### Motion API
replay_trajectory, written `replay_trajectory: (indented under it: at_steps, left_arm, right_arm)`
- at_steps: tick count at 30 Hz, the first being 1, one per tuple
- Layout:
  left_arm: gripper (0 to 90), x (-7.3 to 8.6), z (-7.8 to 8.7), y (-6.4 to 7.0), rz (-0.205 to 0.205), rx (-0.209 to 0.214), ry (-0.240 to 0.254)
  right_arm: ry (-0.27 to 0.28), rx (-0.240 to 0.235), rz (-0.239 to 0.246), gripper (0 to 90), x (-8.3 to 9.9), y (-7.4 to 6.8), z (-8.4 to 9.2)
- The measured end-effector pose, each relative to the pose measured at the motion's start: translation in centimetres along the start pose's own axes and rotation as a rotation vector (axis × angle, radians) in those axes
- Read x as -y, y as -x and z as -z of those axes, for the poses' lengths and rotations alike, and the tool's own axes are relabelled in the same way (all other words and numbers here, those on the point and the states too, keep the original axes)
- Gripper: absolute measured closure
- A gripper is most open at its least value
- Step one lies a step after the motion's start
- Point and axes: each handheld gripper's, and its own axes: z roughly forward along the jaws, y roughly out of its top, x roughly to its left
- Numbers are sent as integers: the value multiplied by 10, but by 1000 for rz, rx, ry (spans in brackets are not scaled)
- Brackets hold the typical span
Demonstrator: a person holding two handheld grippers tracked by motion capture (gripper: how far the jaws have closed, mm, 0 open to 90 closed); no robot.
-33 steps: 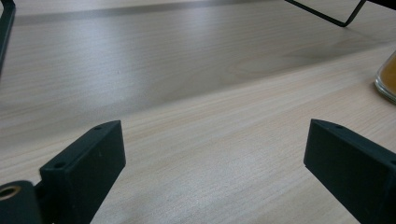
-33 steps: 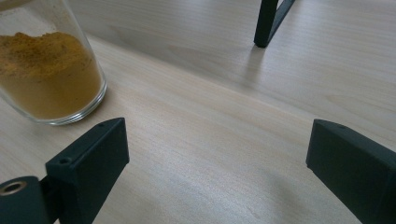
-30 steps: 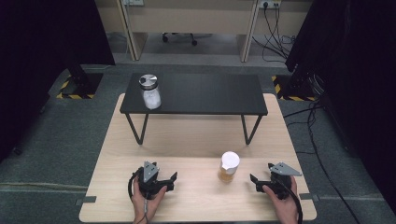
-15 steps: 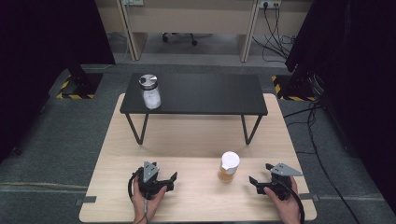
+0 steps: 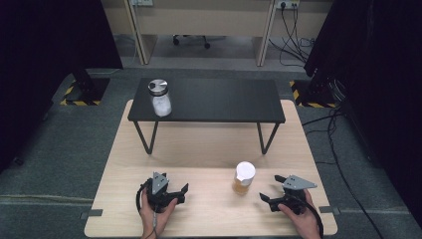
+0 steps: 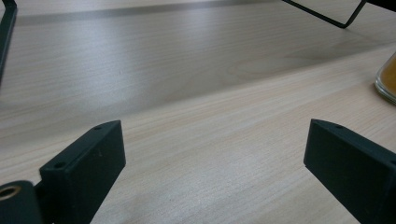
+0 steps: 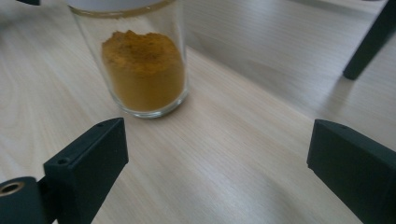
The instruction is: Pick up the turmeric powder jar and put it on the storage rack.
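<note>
In the high view the jar of orange powder [image 5: 244, 178] stands upright on the pale wooden table [image 5: 209, 144], in the lower right part of the frame, its white lid on; it sits between the two grippers, nearer the right one. The right gripper [image 5: 271, 197] lies low at the lower right of that frame, held by a hand [image 5: 301, 219] that comes in from the bottom edge, its grey plate on top; its jaws stand wide apart with nothing between them, and they point toward the jar without touching it. In the right gripper view the jar [image 7: 142, 70] fills the upper left of the frame, glass-walled, the orange powder heaped roughly halfway up; it stands just beyond the left jaw's tip, apart from it, with bare wood between the two black jaws.

The left gripper [image 5: 178, 193] rests at the lower left of centre in the high view, in the other hand [image 5: 154, 214]; its jaws too are spread wide and hold nothing. In the left gripper view only bare table grain lies between the jaws; the base of the jar [image 6: 387, 81] shows at the right edge, well off from them.

Farther up the high view a low black bench [image 5: 219, 102] stands on the table; a second jar with white contents [image 5: 160, 97] and a metal lid stands at its left end, well apart from both grippers.
</note>
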Motion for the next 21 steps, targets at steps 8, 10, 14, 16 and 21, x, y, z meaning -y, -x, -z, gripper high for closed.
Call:
replay_trajectory:
  at_steps: [8,10,14,16,21]
  left_arm:
    - [50,0,0,0,0,-1,-1]
    - [50,0,0,0,1,-1,0]
    - [50,0,0,0,-1,-3,0]
    - [50,0,0,0,1,-2,1]
    - [50,0,0,0,-1,-3,0]
  right_arm:
    - [33,-74,28,64,0,12,-7]
    - [42,-92,35,64,-1,15,-11]
    - [52,-132,64,67,-4,16,-20]
    - [52,-153,81,69,-6,16,-24]
    - [51,-175,98,73,-10,14,-30]
